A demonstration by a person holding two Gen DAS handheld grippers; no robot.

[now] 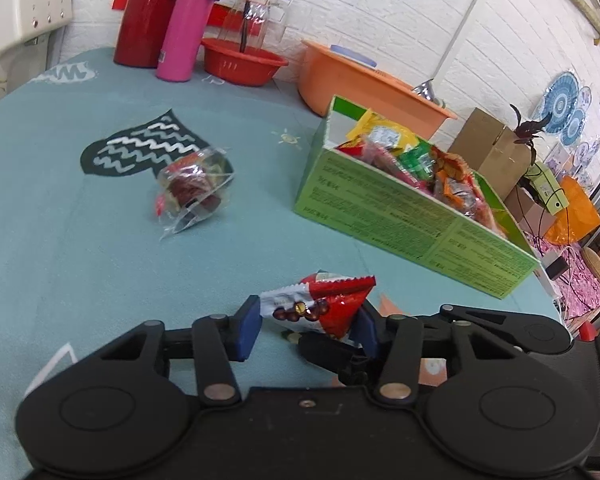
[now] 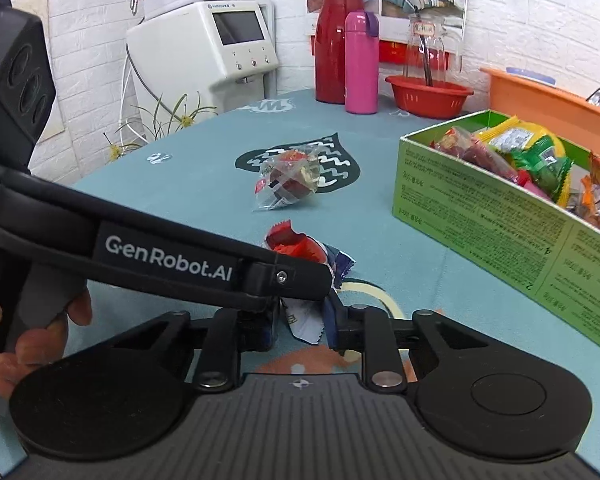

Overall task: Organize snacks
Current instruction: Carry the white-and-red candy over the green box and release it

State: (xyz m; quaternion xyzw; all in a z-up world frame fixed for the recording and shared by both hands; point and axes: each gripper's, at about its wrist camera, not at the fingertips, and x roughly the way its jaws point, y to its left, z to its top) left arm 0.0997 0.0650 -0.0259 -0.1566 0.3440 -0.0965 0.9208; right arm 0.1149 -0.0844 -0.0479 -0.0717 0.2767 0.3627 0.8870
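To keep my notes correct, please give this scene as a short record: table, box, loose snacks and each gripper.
table: covered with a teal cloth
green box: open, filled with snack packets, stands on the cloth
clear-wrapped snack: loose on the cloth, apart from the box
left gripper: one pad at each end of a red packet; whether they press is unclear
right gripper: shut on a white and blue wrapper
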